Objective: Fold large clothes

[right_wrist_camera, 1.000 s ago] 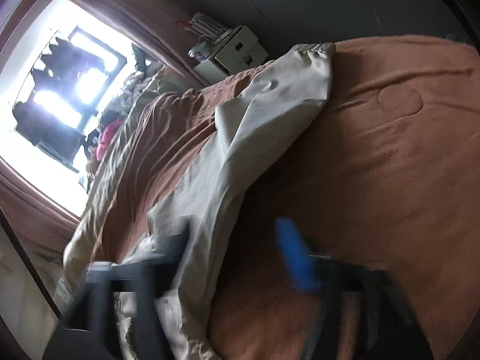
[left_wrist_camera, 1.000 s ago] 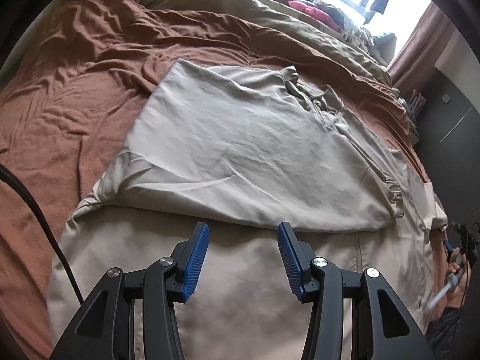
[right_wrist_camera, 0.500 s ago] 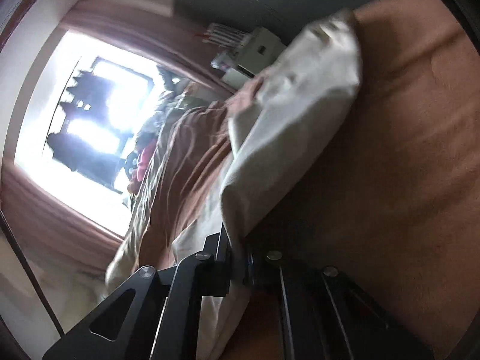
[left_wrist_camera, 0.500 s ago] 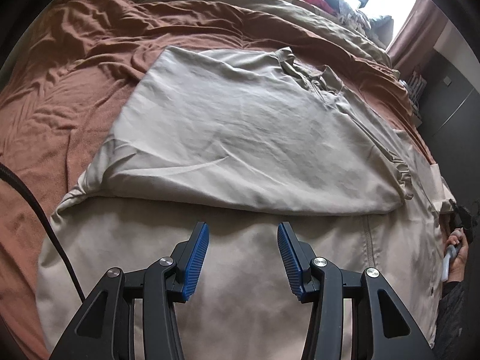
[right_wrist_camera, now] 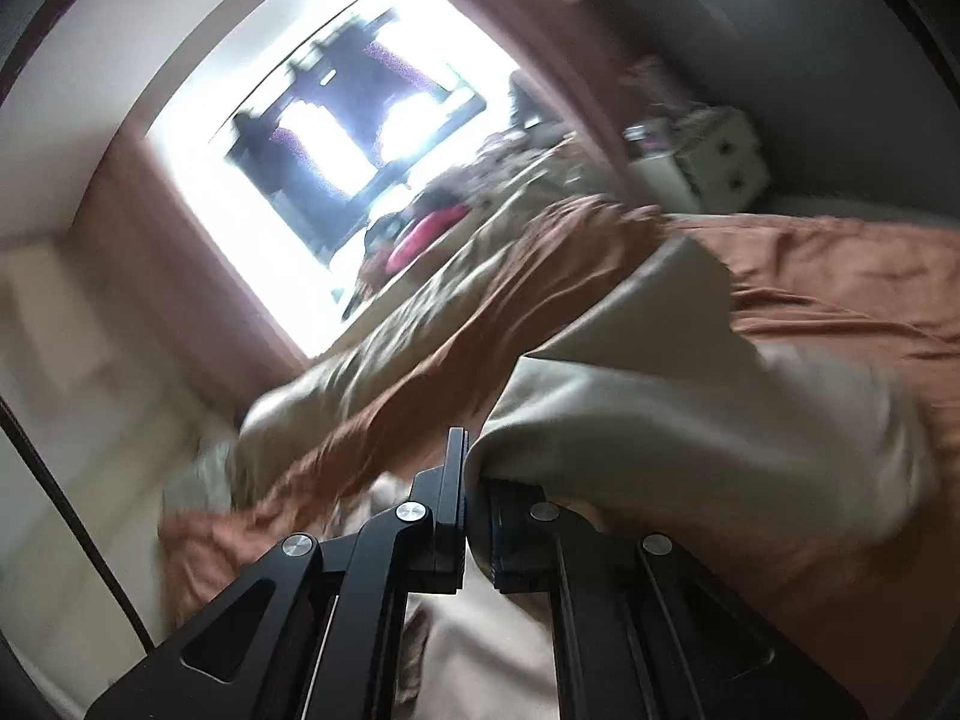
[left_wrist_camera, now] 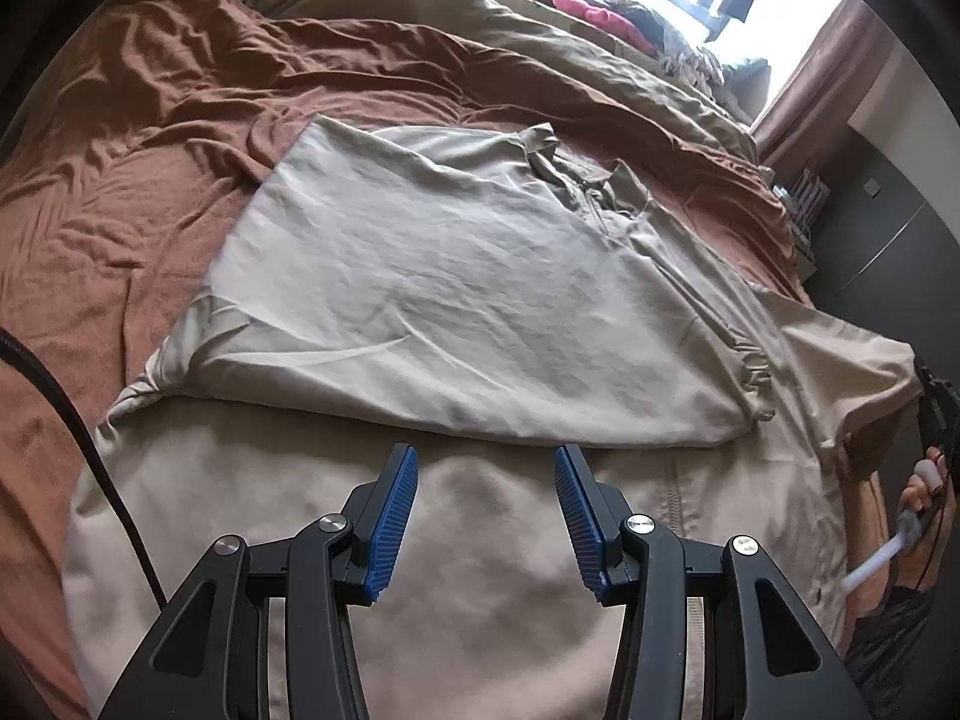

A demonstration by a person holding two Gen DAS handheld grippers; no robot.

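Beige cloth fills the middle of the left wrist view: the garment (left_wrist_camera: 456, 300) lies spread on the bed (left_wrist_camera: 120, 192), over rust-brown bedding, one panel already folded across the centre and its right edge lifted at the right of the frame. The left tool (left_wrist_camera: 486, 516) hovers released over the lower centre, jaws apart with nothing between them and no pad on the fabric. The right tool (right_wrist_camera: 474, 510) is clenched on a bunched edge of the garment at the lower centre of its blurred view, the cloth rising off the bed from the pinch. To fold well, I judge the right should carry its edge in a low, even arc across the panel, while the left presses the near hem so the layers do not slide.
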